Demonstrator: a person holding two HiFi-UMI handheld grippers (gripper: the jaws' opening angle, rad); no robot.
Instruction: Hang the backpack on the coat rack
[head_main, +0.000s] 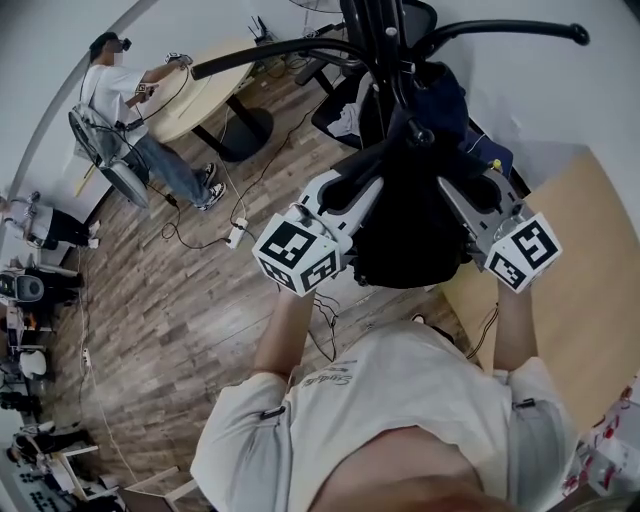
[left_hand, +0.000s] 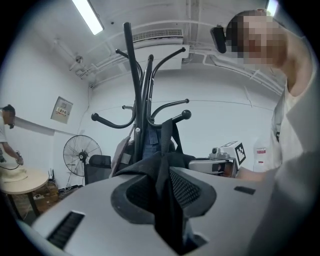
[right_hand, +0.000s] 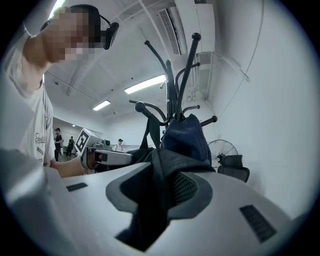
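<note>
Hold of backpack (head_main: 410, 235) against coat rack (head_main: 375, 45)
Its fabric is clamped by the left gripper (left_hand: 167, 200); the jaws of the right gripper (right_hand: 160, 195) are parted around it.

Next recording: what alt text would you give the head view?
From above, a person holds the left gripper and right gripper on either side of a dark backpack at a black coat rack. A second person stands by a round table, upper left, on a wood floor.
</note>
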